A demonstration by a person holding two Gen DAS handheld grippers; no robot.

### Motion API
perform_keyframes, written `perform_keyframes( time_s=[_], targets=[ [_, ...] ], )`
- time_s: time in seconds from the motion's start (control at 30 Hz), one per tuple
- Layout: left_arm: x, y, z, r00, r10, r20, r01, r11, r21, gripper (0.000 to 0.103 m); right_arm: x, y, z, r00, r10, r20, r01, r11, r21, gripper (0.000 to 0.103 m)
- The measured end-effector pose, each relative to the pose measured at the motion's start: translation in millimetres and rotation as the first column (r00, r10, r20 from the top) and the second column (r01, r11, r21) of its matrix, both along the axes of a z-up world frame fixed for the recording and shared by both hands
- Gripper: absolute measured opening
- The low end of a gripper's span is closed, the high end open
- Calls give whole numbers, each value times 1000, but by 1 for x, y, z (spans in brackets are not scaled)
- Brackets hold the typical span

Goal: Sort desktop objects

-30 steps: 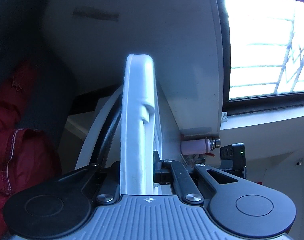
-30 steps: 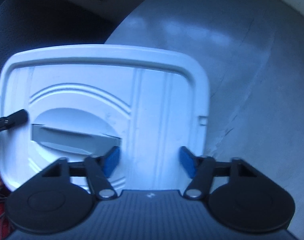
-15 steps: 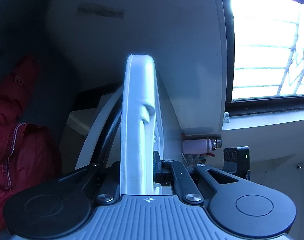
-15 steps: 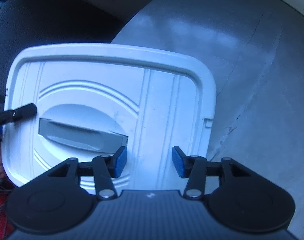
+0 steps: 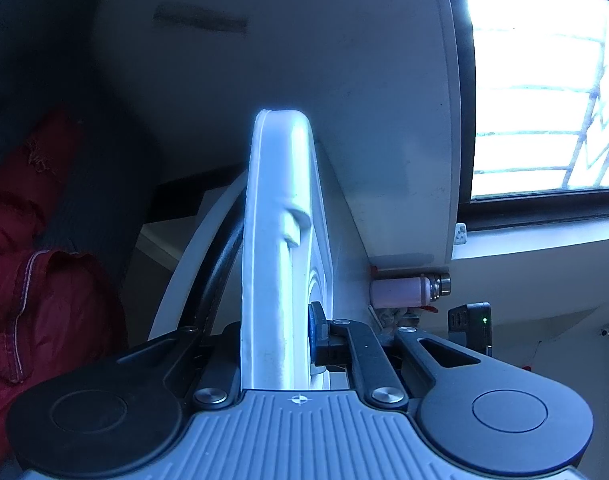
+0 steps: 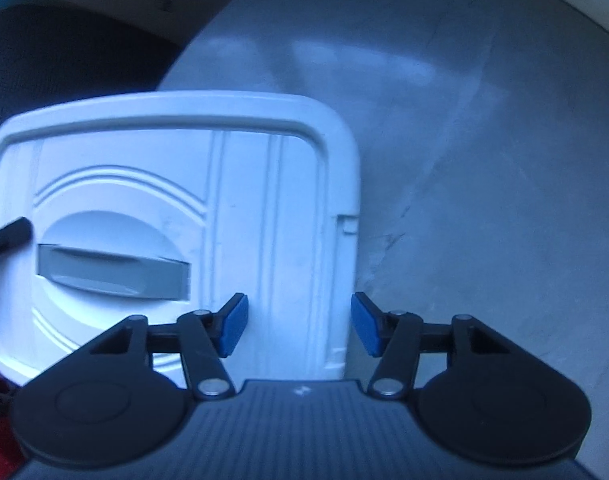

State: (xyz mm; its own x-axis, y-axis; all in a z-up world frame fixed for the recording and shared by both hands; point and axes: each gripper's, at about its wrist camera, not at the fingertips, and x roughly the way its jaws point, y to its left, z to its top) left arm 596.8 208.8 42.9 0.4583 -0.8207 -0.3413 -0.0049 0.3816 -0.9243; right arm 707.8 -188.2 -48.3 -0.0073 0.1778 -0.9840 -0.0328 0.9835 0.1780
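Note:
A white plastic box lid (image 6: pixel 176 208) with a grey recessed handle (image 6: pixel 112 270) fills the left of the right wrist view. In the left wrist view the lid (image 5: pixel 278 248) stands edge-on. My left gripper (image 5: pixel 278 332) is shut on its rim; one blue pad (image 5: pixel 315 330) presses its right face and the other finger is hidden behind the lid. That gripper's black finger (image 6: pixel 8 234) shows at the lid's left edge. My right gripper (image 6: pixel 299 324) is open and empty, hovering in front of the lid's right part, with its blue pads (image 6: pixel 234 324) apart.
A round grey table top (image 6: pixel 464 160) lies behind the lid. A red jacket (image 5: pixel 28 280) hangs at the left. A pink bottle (image 5: pixel 408 290) and a black charger (image 5: pixel 470 326) sit at the right under a bright window (image 5: pixel 544 88).
My right gripper narrowed its opening, then widened again, and the lid shifted slightly in its view. My left gripper keeps its hold on the lid and has barely moved.

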Motion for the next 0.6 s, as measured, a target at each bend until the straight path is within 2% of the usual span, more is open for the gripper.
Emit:
perform_keyframes(
  time_s=[0.2, 0.33, 0.37, 0.47, 0.6],
  targets=[
    [-16, 3, 26, 1000, 12, -15, -12, 1000, 3, 15, -3, -17, 4, 999, -28, 22, 29, 999, -46, 56],
    [-30, -3, 44, 1000, 18, -25, -18, 1000, 14, 19, -9, -3, -8, 1000, 4, 30, -1, 994, -109, 55],
    [-34, -5, 50, 999, 20, -27, -19, 1000, 17, 19, -9, -1, -10, 1000, 6, 28, -3, 993, -119, 52],
    [-46, -9, 66, 999, 22, -30, -21, 999, 25, 20, -12, -4, -9, 999, -6, 33, 9, 994, -105, 42],
    [-60, -5, 86, 999, 22, -30, -22, 999, 29, 20, -13, -10, -9, 999, -50, 18, 51, 996, -70, 41]
  ],
)
